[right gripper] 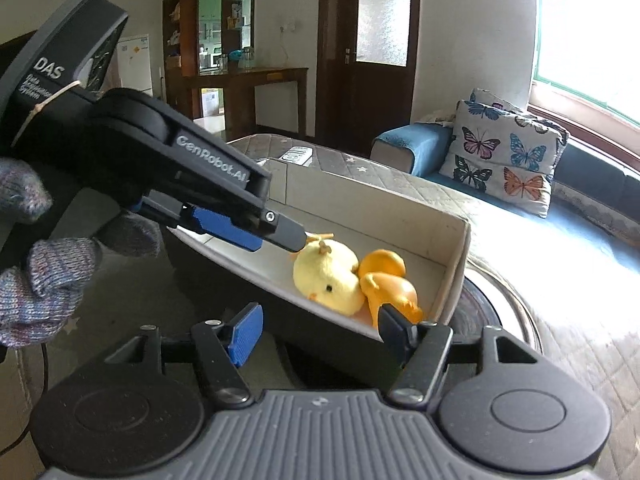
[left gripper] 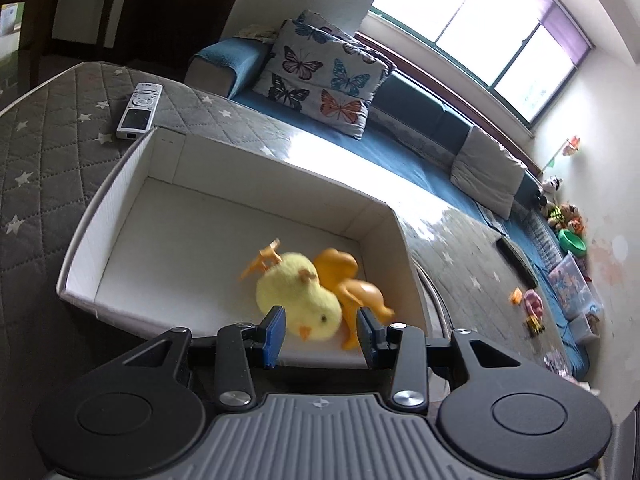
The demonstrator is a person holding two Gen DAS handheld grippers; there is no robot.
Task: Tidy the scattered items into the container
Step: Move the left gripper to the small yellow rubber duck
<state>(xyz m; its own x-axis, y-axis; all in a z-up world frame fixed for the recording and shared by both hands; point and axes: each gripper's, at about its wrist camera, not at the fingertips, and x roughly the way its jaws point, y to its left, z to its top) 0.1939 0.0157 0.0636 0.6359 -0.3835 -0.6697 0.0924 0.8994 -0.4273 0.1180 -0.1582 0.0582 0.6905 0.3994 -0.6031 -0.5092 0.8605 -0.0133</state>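
Observation:
A white cardboard box point(left gripper: 120, 216) stands on the grey quilted surface; it also shows in the right wrist view point(right gripper: 456, 264). Inside lie a yellow plush chick point(left gripper: 300, 292) point(right gripper: 328, 276) and an orange rubber toy point(left gripper: 348, 280) point(right gripper: 392, 284), touching each other. My left gripper point(left gripper: 320, 334) is open and empty just above the chick at the box's near wall; in the right wrist view its fingers point(right gripper: 240, 232) reach over the box rim. My right gripper point(right gripper: 320, 340) is open and empty at the box's near side. Small toys point(left gripper: 532, 308) lie scattered far right.
A white remote point(left gripper: 140, 110) lies on the quilt behind the box. A butterfly cushion point(left gripper: 324, 76) rests on the blue sofa point(left gripper: 420, 160). A dark flat object point(left gripper: 516, 262) lies on the quilt to the right. More toys and bins point(left gripper: 572, 240) sit at the sofa's far end.

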